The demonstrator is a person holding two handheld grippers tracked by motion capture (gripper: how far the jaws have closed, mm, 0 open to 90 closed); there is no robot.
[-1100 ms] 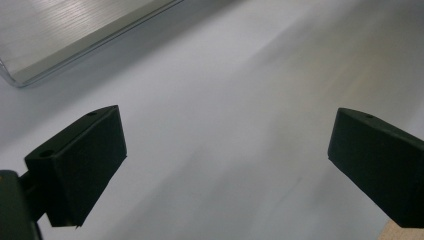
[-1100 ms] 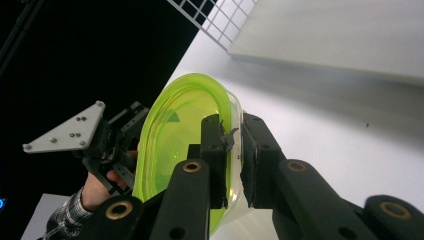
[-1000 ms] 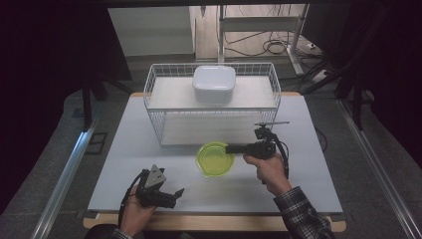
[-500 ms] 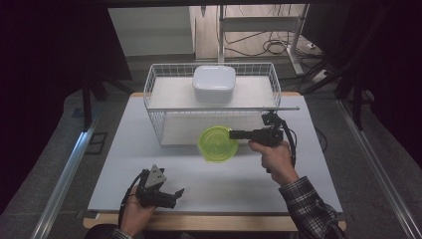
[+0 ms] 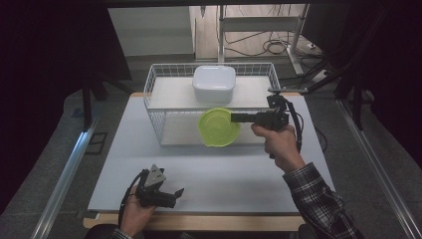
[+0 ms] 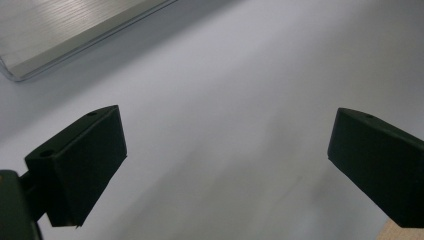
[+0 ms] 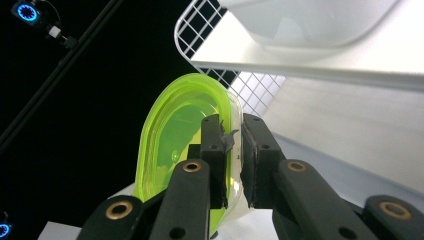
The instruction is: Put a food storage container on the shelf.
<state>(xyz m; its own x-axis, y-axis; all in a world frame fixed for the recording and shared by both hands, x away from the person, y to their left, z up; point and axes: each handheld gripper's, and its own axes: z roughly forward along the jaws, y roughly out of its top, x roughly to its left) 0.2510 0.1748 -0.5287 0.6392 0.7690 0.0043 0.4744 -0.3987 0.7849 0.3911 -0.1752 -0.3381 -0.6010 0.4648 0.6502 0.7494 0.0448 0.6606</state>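
Rising from the surface [image 5: 124, 149] since a second ago, the green bowl [image 5: 218, 127] is now hanging level with the top of the wire basket's [image 5: 154, 117] near wall, carried by the right tongs [image 5: 235, 118], which are gripping its rim from the right, as the person's right hand [image 5: 278, 144] is lifting it up and away from the near edge. From the right gripper view, the right tongs [image 7: 234, 150] are closing nearly all the way, their two black pads pinching the thin wall of the bowl [image 7: 175, 145], which is tilting on its side with its hollow facing left. By the look of it, the lift is carrying the bowl towards the basket, and it still has to clear the near wall before it can be set down inside.

Meanwhile the left tongs [image 5: 169, 196] are resting low at the near left of the surface and are not shifting between the frames; seen in the left gripper view, the left tongs [image 6: 225, 170] are standing wide apart with nothing between them, only bare surface [image 6: 250, 75] beneath.

Inside the basket a white container [image 5: 214, 83] is sitting at the far side, touching the basket floor; whether anything lies within it cannot be told. Nothing is showing in the green bowl, which looks empty
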